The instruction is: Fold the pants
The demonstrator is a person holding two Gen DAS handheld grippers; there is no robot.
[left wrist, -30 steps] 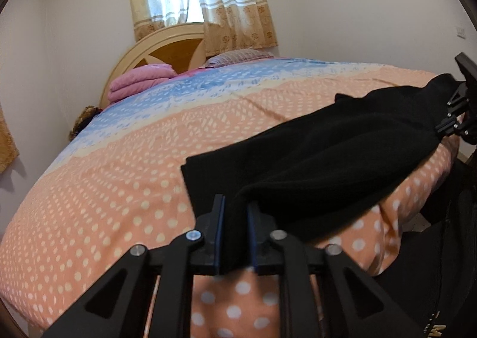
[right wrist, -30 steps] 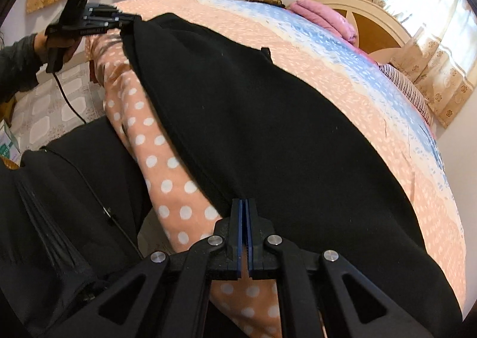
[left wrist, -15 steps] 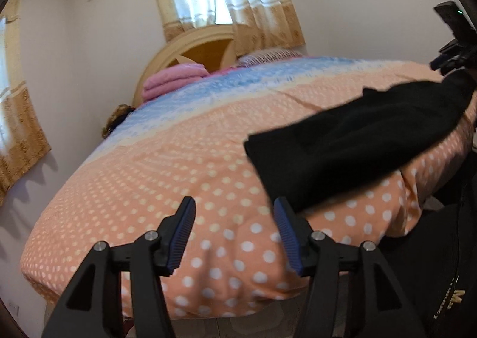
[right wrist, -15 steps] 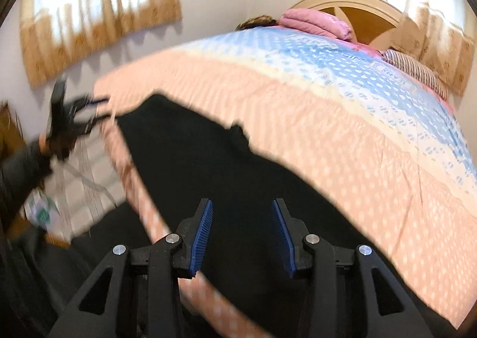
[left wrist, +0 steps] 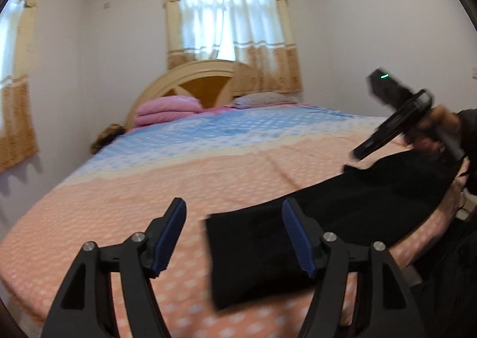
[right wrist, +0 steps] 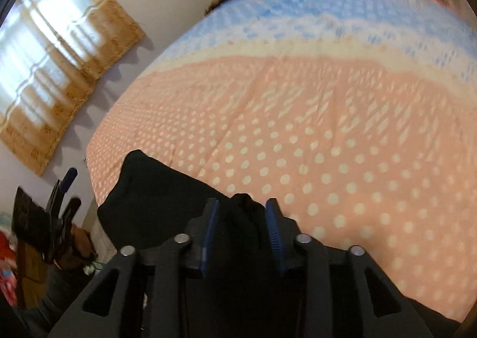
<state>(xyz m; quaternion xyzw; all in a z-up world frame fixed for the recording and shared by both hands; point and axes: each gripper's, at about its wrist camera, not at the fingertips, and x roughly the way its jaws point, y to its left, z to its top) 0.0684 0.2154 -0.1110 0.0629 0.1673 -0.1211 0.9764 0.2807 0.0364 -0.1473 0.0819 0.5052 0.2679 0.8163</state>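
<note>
You had the pants [left wrist: 313, 218] laid long along the bed's [left wrist: 149, 188] near edge; both grippers [left wrist: 235, 236] [right wrist: 242, 232] gaped empty, cross-folds remaining.

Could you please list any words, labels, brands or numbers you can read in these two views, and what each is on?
None can be read. The black pants, the dotted bedspread and both grippers show no text; the colourful item at the right wrist view's left edge is too blurred.

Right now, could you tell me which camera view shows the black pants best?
The left wrist view: the black pants stretch along the bed's near edge, one end fully visible. The right wrist view shows only a bunched part, mostly hidden behind the open right gripper.
</note>
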